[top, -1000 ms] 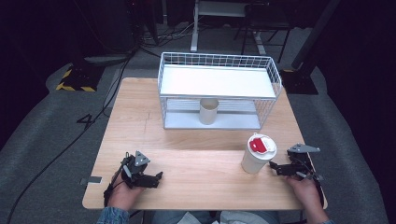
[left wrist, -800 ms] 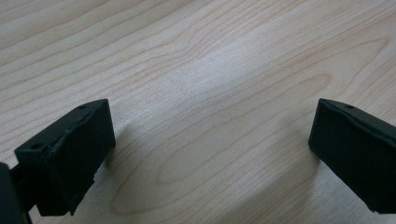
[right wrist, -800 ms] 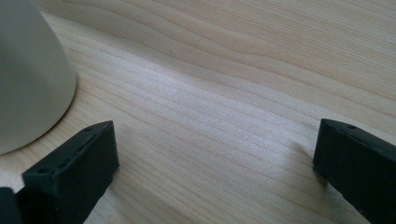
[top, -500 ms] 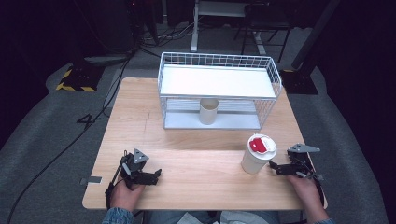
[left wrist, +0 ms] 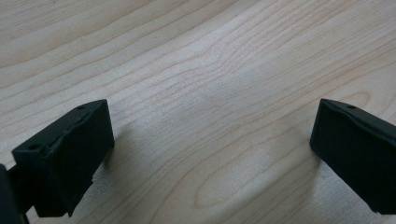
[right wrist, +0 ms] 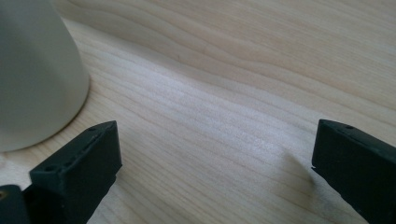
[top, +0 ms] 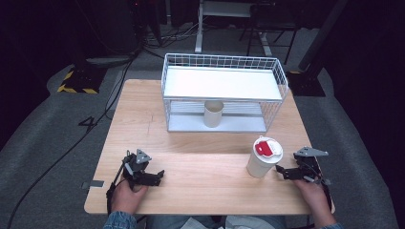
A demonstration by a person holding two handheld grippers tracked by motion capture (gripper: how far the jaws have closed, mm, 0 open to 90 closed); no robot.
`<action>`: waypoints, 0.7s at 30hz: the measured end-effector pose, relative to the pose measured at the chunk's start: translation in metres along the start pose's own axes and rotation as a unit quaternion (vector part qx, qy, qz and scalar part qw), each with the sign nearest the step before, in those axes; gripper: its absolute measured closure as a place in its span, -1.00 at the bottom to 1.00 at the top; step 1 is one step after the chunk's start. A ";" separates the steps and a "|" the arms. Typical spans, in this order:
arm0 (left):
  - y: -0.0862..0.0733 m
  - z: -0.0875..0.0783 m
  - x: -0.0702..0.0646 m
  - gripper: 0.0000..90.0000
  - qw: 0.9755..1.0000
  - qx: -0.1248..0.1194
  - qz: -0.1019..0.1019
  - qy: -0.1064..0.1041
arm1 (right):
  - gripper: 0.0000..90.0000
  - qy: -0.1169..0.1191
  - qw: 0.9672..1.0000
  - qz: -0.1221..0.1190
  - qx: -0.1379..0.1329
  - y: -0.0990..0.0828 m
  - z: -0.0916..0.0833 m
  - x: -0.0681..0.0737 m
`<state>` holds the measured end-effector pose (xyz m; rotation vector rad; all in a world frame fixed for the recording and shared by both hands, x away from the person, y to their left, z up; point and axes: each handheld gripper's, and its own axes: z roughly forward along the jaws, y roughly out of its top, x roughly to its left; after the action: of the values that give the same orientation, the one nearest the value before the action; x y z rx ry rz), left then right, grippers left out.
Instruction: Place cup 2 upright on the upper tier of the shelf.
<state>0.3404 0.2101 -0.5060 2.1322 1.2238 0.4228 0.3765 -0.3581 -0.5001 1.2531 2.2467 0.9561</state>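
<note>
In the high view, a white cup (top: 263, 158) with a red-marked lid is standing upright near the right edge of the surface (top: 200, 143), toward the near side, its long axis running vertically and its lidded top pointing up. The right gripper (top: 282, 171) is lying low just beside the cup on its right, fingers pointing left at the cup's lower wall, apart from it. Its fingers are standing spread with nothing between them, having just been closing a little. The left gripper (top: 160, 175) is resting near the near-left corner of the surface, well apart from the cup, fingers pointing right. A white wire rack (top: 222, 90) is sitting along the far edge, and a 2nd cup (top: 213, 113), lidless, is standing upright on its lower shelf.

In the left gripper view, the 2 fingers (left wrist: 70, 154) are spreading wide over bare wood (left wrist: 205, 84), gripping nothing.

In the right gripper view, the fingers (right wrist: 79, 172) are spreading wide over the wood, and the white cup's base (right wrist: 37, 79) is standing on the surface beyond the left finger, outside the gap.
</note>
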 end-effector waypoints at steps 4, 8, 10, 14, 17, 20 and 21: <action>0.000 0.000 0.000 -1.00 1.000 0.000 0.001 0.000 | -0.96 0.011 1.000 0.004 -0.007 0.002 -0.006 0.000; 0.000 0.000 0.000 -1.00 1.000 0.001 0.001 0.000 | -0.96 0.017 1.000 -0.001 -0.012 0.004 -0.013 0.004; 0.000 0.000 0.000 -1.00 1.000 0.001 0.001 0.000 | -0.96 0.020 1.000 -0.004 -0.014 0.006 -0.017 0.007; 0.000 0.000 0.001 -1.00 1.000 0.002 0.001 -0.001 | -0.97 0.031 0.999 -0.009 -0.019 0.009 -0.025 0.012; 0.000 0.000 0.001 -1.00 1.000 0.002 0.001 -0.001 | -0.97 0.034 0.999 -0.018 -0.023 0.011 -0.031 0.016; 0.000 0.000 0.001 -1.00 1.000 0.002 0.001 0.000 | -0.99 0.040 0.999 -0.022 -0.030 0.014 -0.037 0.018; 0.000 0.000 0.001 -1.00 1.000 0.002 0.001 -0.001 | -1.00 0.040 0.998 -0.021 -0.034 0.015 -0.039 0.020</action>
<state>0.3410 0.2106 -0.5057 2.1376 1.2223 0.4201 0.3502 -0.3505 -0.4624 1.1527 2.2717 1.0736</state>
